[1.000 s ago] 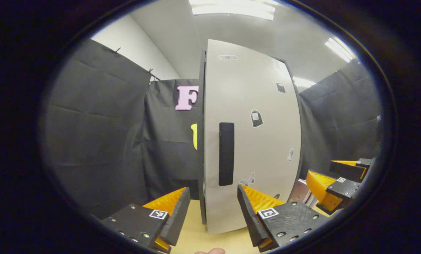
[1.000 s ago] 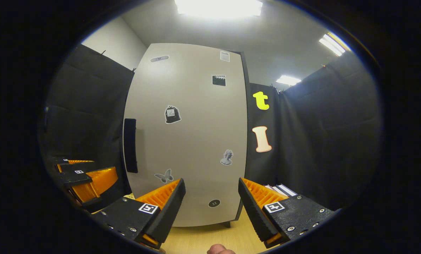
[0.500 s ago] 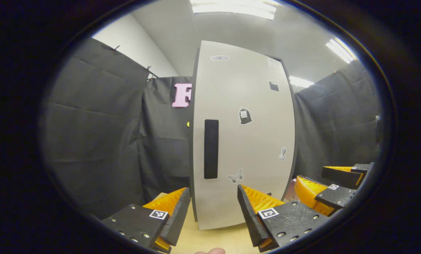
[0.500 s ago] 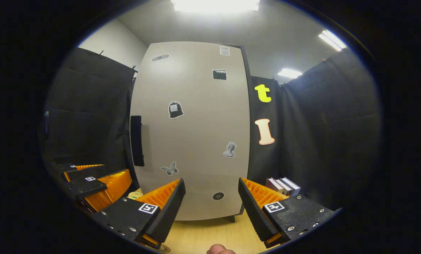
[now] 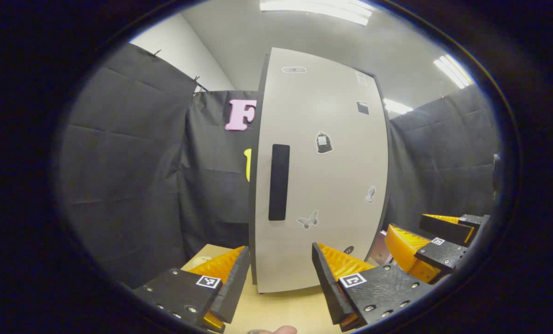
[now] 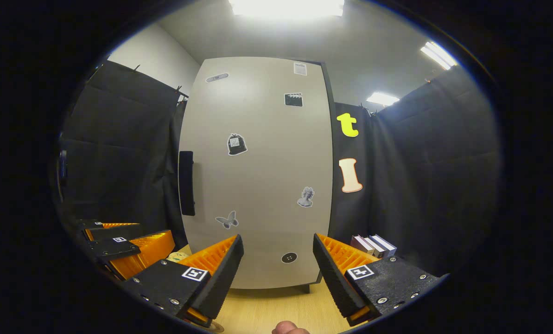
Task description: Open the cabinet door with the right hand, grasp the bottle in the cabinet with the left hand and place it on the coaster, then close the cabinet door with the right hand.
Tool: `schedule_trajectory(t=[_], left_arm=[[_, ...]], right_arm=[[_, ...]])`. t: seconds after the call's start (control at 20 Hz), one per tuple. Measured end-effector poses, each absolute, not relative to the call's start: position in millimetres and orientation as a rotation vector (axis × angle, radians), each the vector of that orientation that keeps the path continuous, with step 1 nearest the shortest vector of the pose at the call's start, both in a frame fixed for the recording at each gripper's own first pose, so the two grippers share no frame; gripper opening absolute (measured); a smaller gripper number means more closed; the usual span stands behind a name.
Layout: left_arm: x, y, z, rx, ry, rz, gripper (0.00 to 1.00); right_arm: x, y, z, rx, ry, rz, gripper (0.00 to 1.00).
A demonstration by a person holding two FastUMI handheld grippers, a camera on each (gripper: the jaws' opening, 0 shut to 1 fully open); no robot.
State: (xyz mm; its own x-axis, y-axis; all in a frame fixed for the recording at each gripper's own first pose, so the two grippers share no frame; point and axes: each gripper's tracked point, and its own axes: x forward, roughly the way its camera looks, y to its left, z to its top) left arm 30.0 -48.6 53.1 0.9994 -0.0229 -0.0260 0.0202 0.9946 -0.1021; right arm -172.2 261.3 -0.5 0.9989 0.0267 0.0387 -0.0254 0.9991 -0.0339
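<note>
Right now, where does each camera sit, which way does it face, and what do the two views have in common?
Left gripper view: rides the left gripper, faces the closed cabinet door at its handle edge; own open fingers at the bottom, a fingertip below, the right gripper at right.
Right gripper view: rides the right gripper, faces the door squarely, books at right; own open fingers, the left gripper at left.
Shared: door, handle, stickers, wooden table.

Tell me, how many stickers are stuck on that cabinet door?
7 on the cabinet door: oval top left, paper top right, clapperboard, bag, bust, butterfly, button. The claws might hide more.
</note>
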Motion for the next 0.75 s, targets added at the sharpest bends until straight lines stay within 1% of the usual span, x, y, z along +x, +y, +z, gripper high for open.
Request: schedule_trajectory(t=[0.05, 0.1, 0.15, 0.2, 0.25, 0.3, 0.4, 0.45, 0.5, 0.6, 0.65, 0.75], left_arm=[[30, -50, 57, -0.082, 0.016, -0.026, 0.77], [30, -51, 60, -0.060, 0.009, -0.030, 0.80], [29, -53, 63, -0.044, -0.002, -0.035, 0.77], [29, -55, 66, -0.038, -0.010, -0.043, 0.77], [29, -58, 67, -0.037, -0.011, -0.048, 0.74], [29, -59, 67, -0.040, -0.013, -0.052, 0.77], [28, -59, 69, -0.056, -0.023, -0.058, 0.77], [29, -59, 70, -0.066, -0.027, -0.057, 0.77], [30, -59, 70, -0.074, -0.028, -0.058, 0.77], [31, -58, 65, -0.071, -0.009, -0.058, 0.77], [32, -58, 65, -0.073, -0.009, -0.060, 0.77], [30, -60, 69, -0.082, -0.029, -0.073, 0.82]], right_arm=[[-172, 261, 1, -0.034, -0.041, 0.022, 0.93], [-172, 260, 3, -0.032, -0.046, 0.016, 0.93], [-172, 259, 6, -0.030, -0.053, 0.009, 0.93], [-172, 259, 8, -0.027, -0.056, 0.006, 0.92], [-173, 260, 7, -0.029, -0.054, 0.004, 0.92], [-173, 260, 8, -0.031, -0.052, 0.003, 0.93], [-173, 261, 7, -0.033, -0.049, 0.006, 0.93], [-172, 260, 9, -0.037, -0.050, 0.004, 0.92], [-172, 258, 9, -0.041, -0.051, 0.001, 0.93], [-171, 256, 8, -0.043, -0.044, -0.006, 0.93], [-171, 255, 8, -0.039, -0.041, -0.009, 0.92], [-170, 250, 8, -0.035, -0.041, -0.020, 0.92]])
